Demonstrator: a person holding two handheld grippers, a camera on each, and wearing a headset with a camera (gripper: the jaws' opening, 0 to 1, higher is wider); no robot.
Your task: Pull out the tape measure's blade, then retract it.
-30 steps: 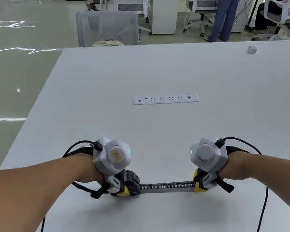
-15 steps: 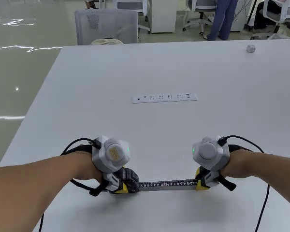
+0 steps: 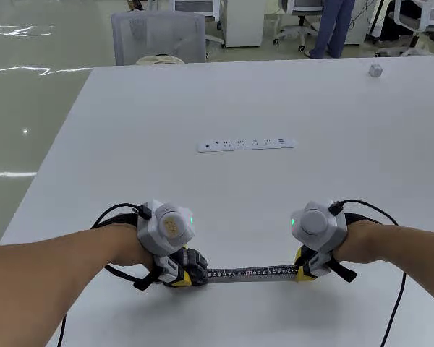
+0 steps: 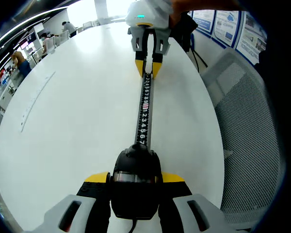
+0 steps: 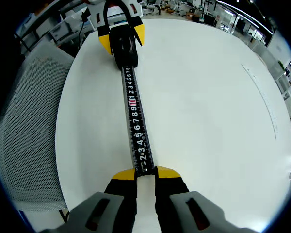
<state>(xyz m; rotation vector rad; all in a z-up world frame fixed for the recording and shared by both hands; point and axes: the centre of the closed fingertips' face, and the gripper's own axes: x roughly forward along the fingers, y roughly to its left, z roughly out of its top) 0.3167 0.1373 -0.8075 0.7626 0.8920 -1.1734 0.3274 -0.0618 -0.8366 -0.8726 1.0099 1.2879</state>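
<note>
Wider apart than a second ago, the grippers have drawn more blade (image 3: 252, 273) out. At the table's (image 3: 239, 94) near edge, the left gripper (image 4: 136, 177) clamps the tape measure's black case (image 4: 136, 187) and the right gripper (image 5: 145, 173) pinches the blade tip. Pull-out seems in hand; next, guide the tip back toward the case, held straight. Its long axis runs left-right, numerals up, tip pointing right.

Hidden, too small
Cannot see the tip of the blade (image 5: 135, 116), pinched inside the right gripper (image 5: 145, 171); cannot name the tiny grey thing (image 3: 375, 70) across the table (image 3: 130, 144).
</note>
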